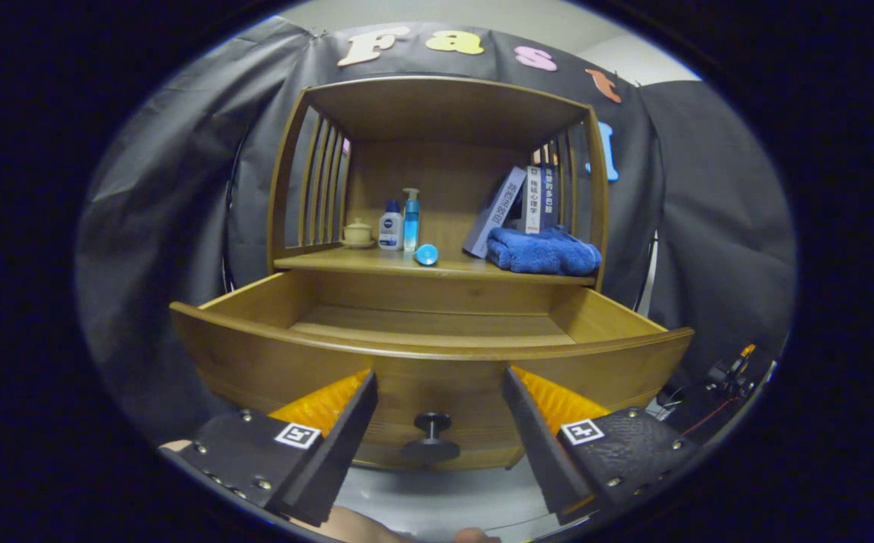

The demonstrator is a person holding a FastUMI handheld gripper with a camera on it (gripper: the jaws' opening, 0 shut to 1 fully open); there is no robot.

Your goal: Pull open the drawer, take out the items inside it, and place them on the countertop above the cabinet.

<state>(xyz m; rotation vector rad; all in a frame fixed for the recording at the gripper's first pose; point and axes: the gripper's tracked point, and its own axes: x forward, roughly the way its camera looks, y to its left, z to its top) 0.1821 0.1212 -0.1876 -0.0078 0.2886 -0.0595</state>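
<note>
The wooden cabinet (pixel 437 226) stood against the black cloth wall, and its drawer (pixel 437 354) was pulled out toward the gripper. The inside of the drawer showed a bare wooden floor; I could see no item lying in the part that was visible. On the front panel of the drawer there was a dark round knob (pixel 431 437). The gripper (pixel 437 400) was held in front of this panel with its fingers spread wide apart, and the knob sat between them, touching neither finger. Nothing was held in the gripper.

On the countertop (pixel 452 265) above the drawer several things were standing. At the left side was a small cream lidded cup (pixel 359 233), just beside it a white bottle with a dark cap (pixel 391 226), and next to that a tall blue pump bottle (pixel 410 219). A small blue rounded object (pixel 426 255) lay near the front edge, just ahead of the pump bottle. At the right side a folded blue towel (pixel 544 252) rested on the countertop, and behind it some books (pixel 519 204) leaned against the slatted side wall. Part of a hand (pixel 354 526) was seen below the fingers.
</note>
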